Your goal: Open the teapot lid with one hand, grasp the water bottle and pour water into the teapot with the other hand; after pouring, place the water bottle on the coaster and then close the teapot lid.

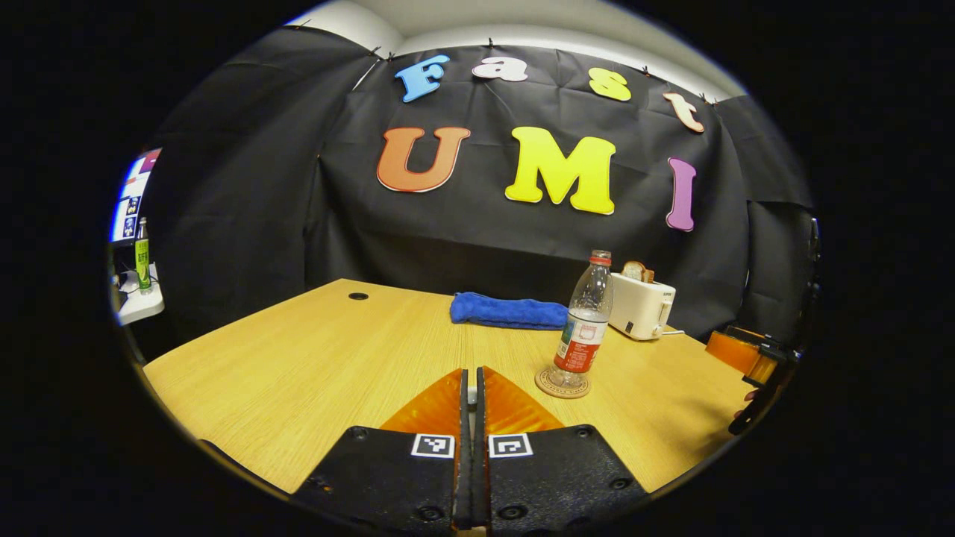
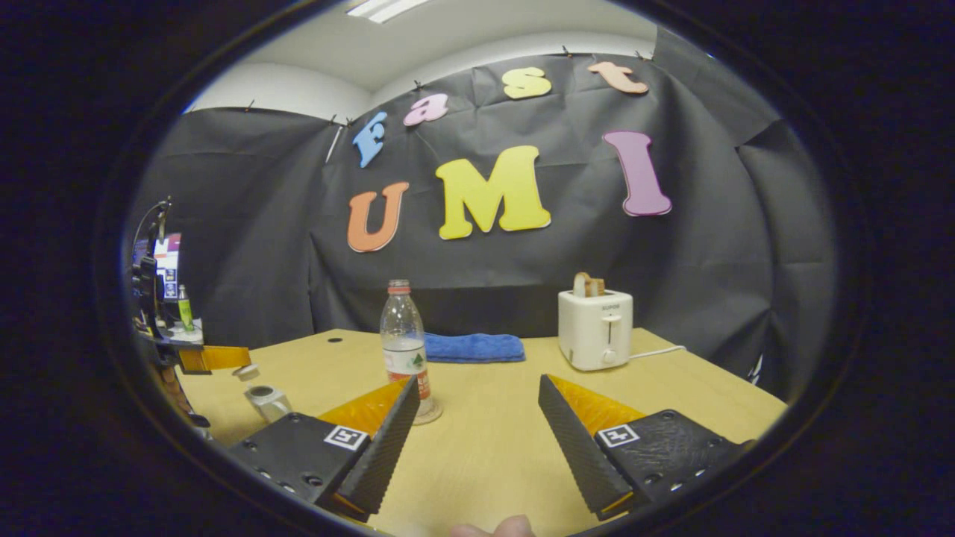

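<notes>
The wooden desk (image 1: 298, 358) carries a white toaster (image 2: 595, 328) and a folded blue towel (image 2: 474, 347) along its far edge, both well away from the work. The water bottle (image 1: 582, 328) stands upright on the round coaster (image 1: 562, 382), just right of centre in the left gripper view. The right gripper (image 2: 477, 380) is released, its jaws spread wide and empty, short of the bottle and touching nothing. The left gripper (image 1: 470, 373) is clenched. In the right gripper view a small pale disc sits at its tip, most likely the teapot lid (image 2: 246, 371), though it is too small to be sure. The little teapot (image 2: 267, 401) sits below it near the desk's left edge with its mouth open.

With the bottle on its coaster and the right jaws open, the step in hand looks like closing the pot, although a bottle not yet picked up would look the same. To close it well, centre the lid over the mouth, keep it level, lower it straight and slowly, and release only once the rim is seated all round. The pot is light and close to the edge, so avoid any sideways push
</notes>
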`<control>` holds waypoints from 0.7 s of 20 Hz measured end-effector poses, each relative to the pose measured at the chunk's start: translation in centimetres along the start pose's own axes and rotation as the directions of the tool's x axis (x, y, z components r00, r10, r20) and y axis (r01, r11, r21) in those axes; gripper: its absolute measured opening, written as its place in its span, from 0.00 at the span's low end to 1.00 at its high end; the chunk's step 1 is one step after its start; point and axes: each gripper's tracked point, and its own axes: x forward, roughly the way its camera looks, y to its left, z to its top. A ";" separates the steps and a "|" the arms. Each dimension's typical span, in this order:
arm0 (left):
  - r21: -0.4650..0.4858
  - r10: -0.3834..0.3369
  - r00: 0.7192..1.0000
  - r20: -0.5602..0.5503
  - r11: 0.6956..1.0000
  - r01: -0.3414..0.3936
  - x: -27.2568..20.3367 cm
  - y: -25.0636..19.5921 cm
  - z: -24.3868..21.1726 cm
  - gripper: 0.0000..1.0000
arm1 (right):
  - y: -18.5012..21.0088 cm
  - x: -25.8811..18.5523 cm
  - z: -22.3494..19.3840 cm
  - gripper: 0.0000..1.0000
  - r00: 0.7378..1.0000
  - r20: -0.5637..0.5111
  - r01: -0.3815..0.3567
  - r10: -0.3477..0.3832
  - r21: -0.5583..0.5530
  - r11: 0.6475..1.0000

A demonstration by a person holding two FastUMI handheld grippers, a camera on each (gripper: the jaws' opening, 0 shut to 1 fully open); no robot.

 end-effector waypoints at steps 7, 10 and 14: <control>-0.012 0.012 0.999 -0.030 1.000 -0.012 1.1 0.4 -1.5 0.03 | -1.8 -1.0 -0.3 0.96 0.998 0.016 0.061 -0.061 -0.044 0.997; -0.008 0.021 0.999 -0.038 1.000 -0.022 1.2 0.6 -2.1 0.03 | -2.0 -1.0 -0.5 0.96 0.998 0.011 0.070 -0.069 -0.044 0.997; -0.001 0.031 0.999 -0.035 1.000 -0.031 1.1 0.7 -2.3 0.03 | -2.1 -1.3 -0.5 0.92 0.997 0.016 0.077 -0.076 -0.052 0.996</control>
